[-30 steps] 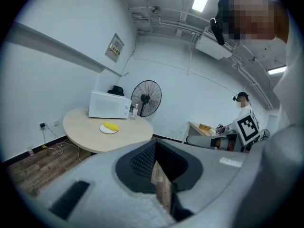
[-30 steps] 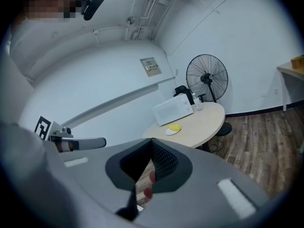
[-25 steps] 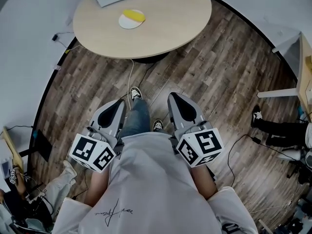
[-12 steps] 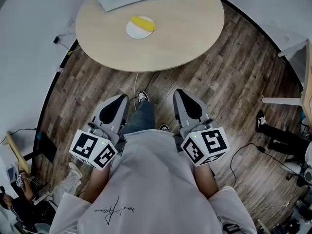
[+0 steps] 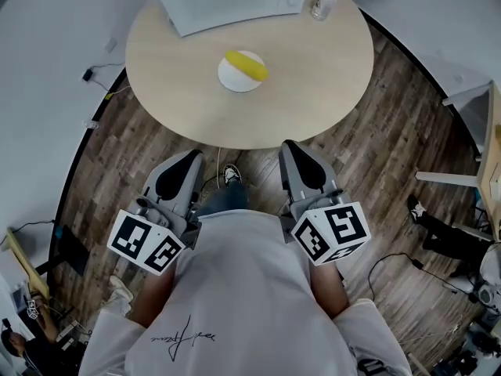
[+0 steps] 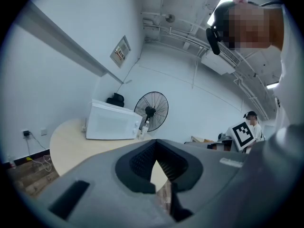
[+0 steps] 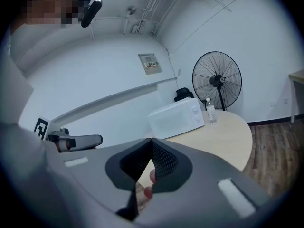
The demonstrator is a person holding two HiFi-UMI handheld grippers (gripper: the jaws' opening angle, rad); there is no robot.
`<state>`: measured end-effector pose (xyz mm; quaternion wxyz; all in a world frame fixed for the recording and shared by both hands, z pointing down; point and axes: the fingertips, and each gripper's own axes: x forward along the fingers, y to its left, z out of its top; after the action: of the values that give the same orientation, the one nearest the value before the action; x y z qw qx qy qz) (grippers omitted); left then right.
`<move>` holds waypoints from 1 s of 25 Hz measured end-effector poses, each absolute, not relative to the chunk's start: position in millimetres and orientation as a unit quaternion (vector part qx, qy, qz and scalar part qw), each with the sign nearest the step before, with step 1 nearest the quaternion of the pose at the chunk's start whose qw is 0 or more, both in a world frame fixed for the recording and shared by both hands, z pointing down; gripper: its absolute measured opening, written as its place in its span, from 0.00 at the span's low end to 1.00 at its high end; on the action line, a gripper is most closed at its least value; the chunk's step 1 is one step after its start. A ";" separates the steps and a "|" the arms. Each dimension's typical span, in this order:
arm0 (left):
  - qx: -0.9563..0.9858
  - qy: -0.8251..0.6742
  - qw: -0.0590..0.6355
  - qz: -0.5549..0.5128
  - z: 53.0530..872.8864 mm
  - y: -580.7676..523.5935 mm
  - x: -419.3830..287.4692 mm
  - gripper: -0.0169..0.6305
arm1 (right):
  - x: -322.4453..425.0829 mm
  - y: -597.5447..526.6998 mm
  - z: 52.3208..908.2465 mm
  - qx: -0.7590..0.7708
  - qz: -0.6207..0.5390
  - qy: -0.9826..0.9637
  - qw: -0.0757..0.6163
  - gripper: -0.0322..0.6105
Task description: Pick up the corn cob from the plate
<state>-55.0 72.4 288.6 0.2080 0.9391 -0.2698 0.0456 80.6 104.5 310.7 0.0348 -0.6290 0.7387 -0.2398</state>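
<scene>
Yellow corn cob point(image 5: 246, 65) laid on plate point(image 5: 232, 75), mid-surface point(image 5: 313, 69). Left claw point(image 5: 191, 157) and right claw point(image 5: 291, 146) pressed together, empty, held short of surface: reach judged not yet begun.

Cool, even ceiling light fills the room; the round pale wooden table point(image 5: 313, 84) looks sharp, while fisheye edges around it bend and darken.

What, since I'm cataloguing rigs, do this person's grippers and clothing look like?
The left gripper and right gripper are grey tapered shells with black ribbed hollows at the jaws. Each bears a white cube with black square markers. The person wears a white short-sleeved T-shirt with a small dark scrawl.
</scene>
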 end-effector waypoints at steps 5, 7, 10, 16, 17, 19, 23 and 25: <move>0.940 -0.273 0.204 0.030 285.8 29.5 -66.5 0.02 | 70.3 62.7 300.4 -0.635 -0.227 0.738 0.023 0.07; 0.940 -0.276 0.197 0.036 287.1 15.7 -70.4 0.02 | 67.3 48.0 298.7 -0.636 -0.223 0.738 0.017 0.07; 0.940 -0.279 0.194 0.040 288.2 -2.3 -76.9 0.02 | 61.6 28.4 296.2 -0.637 -0.218 0.740 0.007 0.07; 0.939 -0.282 0.196 0.031 289.4 -24.9 -93.9 0.02 | 45.5 2.3 299.3 -0.633 -0.215 0.744 -0.012 0.07; 0.939 -0.283 0.194 0.032 290.4 -27.5 -95.2 0.02 | 44.1 -0.5 299.3 -0.632 -0.214 0.745 -0.016 0.07; 0.939 -0.283 0.189 0.037 293.2 -31.1 -96.0 0.02 | 42.1 -4.6 298.6 -0.630 -0.210 0.748 -0.023 0.07; 0.940 -0.284 0.183 0.052 300.0 -31.7 -97.0 0.02 | 38.9 -8.7 298.0 -0.625 -0.204 0.752 -0.034 0.07; 0.936 -0.295 0.183 0.055 303.4 -32.7 -99.4 0.02 | 39.9 -10.0 297.0 -0.626 -0.200 0.752 -0.038 0.07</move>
<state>-99.4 -32.7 303.4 0.1834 0.9362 -0.2948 0.0547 39.9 -10.0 297.0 -0.0379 -0.6265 0.7524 -0.2001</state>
